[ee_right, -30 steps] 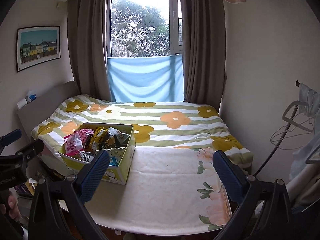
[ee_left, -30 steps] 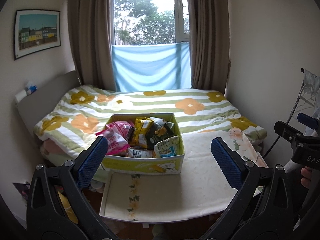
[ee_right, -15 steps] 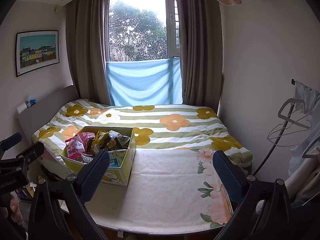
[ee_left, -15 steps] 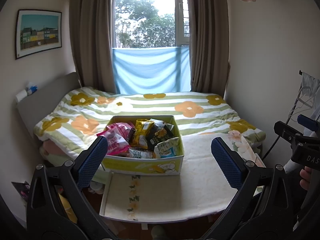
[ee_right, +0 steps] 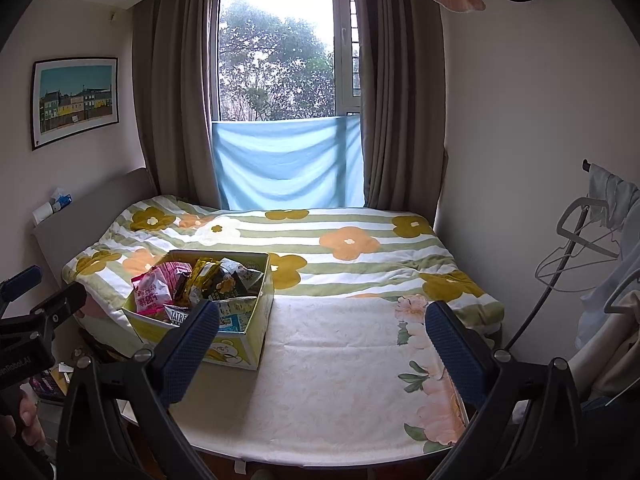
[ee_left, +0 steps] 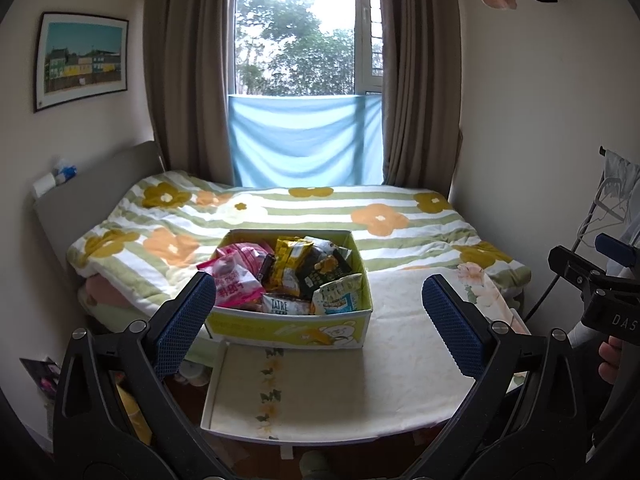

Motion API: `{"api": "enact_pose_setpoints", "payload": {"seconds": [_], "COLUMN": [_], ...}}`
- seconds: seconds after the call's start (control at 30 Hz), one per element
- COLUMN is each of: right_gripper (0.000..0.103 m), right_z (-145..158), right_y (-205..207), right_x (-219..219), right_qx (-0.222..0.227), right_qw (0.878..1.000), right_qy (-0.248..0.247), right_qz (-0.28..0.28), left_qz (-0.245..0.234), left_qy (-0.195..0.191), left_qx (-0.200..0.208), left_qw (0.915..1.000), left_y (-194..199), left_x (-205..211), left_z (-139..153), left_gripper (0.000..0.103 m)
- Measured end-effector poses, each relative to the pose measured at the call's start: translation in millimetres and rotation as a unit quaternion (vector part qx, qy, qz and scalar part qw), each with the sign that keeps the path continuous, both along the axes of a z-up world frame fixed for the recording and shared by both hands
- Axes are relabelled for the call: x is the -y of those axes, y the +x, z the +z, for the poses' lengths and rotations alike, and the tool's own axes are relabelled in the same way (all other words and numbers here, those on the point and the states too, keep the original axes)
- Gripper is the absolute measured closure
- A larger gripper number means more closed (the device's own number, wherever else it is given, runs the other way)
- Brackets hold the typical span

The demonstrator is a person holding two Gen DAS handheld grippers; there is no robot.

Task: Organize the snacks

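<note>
A yellow-green cardboard box [ee_left: 288, 326] sits on a cloth-covered table [ee_left: 320, 392] at the foot of a bed; the same box [ee_right: 236, 350] lies at the left in the right wrist view. It holds several snack packets: a pink bag [ee_left: 230, 280], a yellow bag [ee_left: 290, 264], a dark green bag [ee_left: 324, 270]. My left gripper [ee_left: 320, 328] is open and empty, held back from the box. My right gripper [ee_right: 320, 344] is open and empty over the table's bare middle, to the right of the box.
A bed with a flowered quilt [ee_right: 304, 240] lies behind the table. A headboard [ee_left: 88, 192] is at the left, a clothes rack with hangers [ee_right: 580, 248] at the right. A hand [ee_right: 24, 420] holds the left gripper's handle.
Both views have tilted upward a little, so the box and table sit lower in frame. Both grippers stay open and empty.
</note>
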State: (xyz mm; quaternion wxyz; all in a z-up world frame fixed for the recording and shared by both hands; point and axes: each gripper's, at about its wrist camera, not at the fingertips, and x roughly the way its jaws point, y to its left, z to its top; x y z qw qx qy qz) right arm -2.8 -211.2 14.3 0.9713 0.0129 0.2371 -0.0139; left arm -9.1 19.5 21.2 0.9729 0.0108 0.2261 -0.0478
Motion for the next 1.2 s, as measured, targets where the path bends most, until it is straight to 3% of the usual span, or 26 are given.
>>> {"api": "enact_pose_setpoints", "payload": {"seconds": [1.2], "right_gripper": [0.001], "right_z": [5.8], "right_y": [0.0], "right_x": [1.5], "right_qx": [0.005], "right_qw": [1.000], "right_qy": [0.002], "right_qz": [0.005], "left_qz": [0.018], "left_qy": [-0.006], "left_qx": [0.007], "left_qw": [0.9998], "left_y": [-5.0], "left_x": [-6.9], "left_z": [-1.5], "left_gripper": [0.000]}}
